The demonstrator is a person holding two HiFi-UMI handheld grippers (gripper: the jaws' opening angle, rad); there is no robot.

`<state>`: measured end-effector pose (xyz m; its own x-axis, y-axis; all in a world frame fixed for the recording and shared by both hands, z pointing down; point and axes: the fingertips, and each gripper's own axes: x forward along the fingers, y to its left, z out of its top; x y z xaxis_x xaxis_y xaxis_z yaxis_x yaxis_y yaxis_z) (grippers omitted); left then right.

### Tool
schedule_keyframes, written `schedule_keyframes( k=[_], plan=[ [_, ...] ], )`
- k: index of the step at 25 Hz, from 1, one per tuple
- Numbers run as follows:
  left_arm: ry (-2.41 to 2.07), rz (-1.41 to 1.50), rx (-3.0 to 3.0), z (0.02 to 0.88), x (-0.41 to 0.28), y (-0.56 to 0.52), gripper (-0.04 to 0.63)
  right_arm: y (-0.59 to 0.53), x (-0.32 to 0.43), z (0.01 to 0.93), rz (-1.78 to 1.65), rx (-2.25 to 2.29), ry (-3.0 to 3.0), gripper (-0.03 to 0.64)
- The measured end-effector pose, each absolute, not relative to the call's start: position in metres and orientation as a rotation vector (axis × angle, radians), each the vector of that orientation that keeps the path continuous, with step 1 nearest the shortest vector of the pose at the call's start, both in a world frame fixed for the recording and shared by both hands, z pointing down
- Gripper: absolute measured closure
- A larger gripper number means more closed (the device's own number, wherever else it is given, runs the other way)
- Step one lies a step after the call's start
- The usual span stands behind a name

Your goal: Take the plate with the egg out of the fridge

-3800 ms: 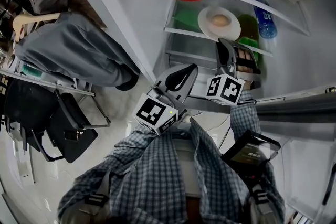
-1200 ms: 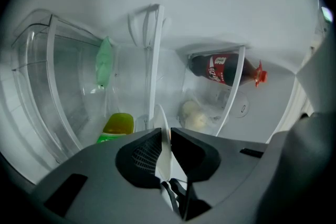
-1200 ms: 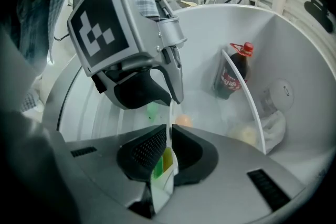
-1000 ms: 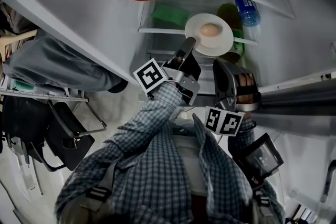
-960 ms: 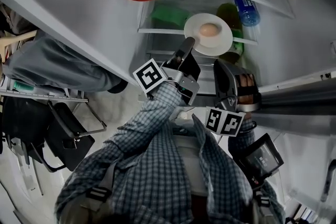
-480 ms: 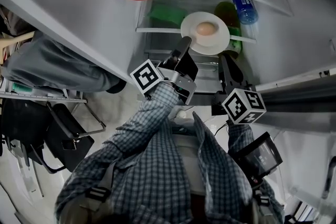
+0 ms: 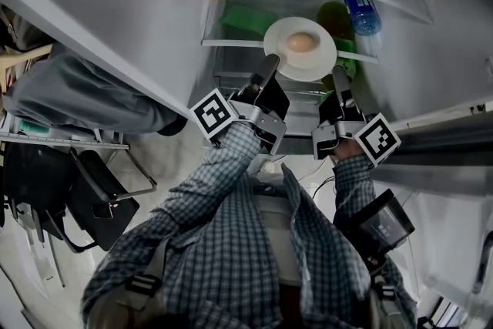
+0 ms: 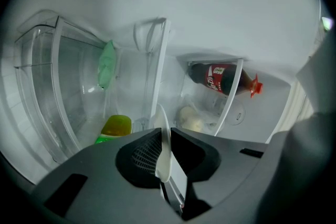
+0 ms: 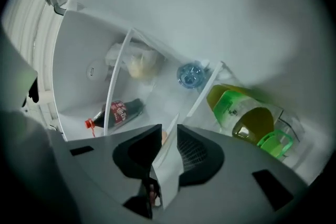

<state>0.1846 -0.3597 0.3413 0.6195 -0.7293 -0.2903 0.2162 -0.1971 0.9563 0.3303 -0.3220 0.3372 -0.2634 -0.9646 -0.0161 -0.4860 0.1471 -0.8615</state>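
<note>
The plate (image 7: 317, 62) with the egg (image 7: 301, 42) shows upper centre in the head view, at the fridge shelf (image 7: 231, 44) edge. Your left gripper (image 7: 267, 67) and right gripper (image 7: 339, 79) each clamp its rim. Only the gripper views show that rim edge-on between the jaws, and a cola bottle (image 8: 220, 77) behind.

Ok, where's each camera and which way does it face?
Head view: on the head, down into the white fridge; checked sleeves, left gripper, right gripper show.
Left gripper view: on that gripper, facing inward; its fingers clamp the round white plate.
Right gripper view: likewise; fingers on the plate too.
Both gripper views share the red-capped dark bottle.
</note>
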Motion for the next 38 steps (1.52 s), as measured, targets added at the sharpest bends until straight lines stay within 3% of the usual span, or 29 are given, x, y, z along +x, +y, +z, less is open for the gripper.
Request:
schedule_keyframes(
  k=[2,8,15,27,38],
  plan=[
    [-0.444,-0.907,1.545,0.341,0.184,-0.36,0.532,-0.326,0.324,0.336,-1.059,-1.328,1.844,0.525],
    [-0.435,-0.906,1.549,0.341,0.184,-0.357,0.533,-0.334,0.32,0.339,-1.123,-1.267,1.806,0.522],
    [-0.433,-0.89,1.555,0.342,0.185,-0.354,0.54,-0.333,0.32,0.338,-1.136,-1.207,1.753,0.555],
    [-0.423,-0.884,1.562,0.338,0.184,-0.347,0.541,-0.325,0.319,0.333,-1.124,-1.258,1.754,0.558],
    [-0.389,-0.887,1.52,0.342,0.141,-0.311,0.541,-0.285,0.276,0.33,-1.088,-1.301,1.769,0.558]
  ],
)
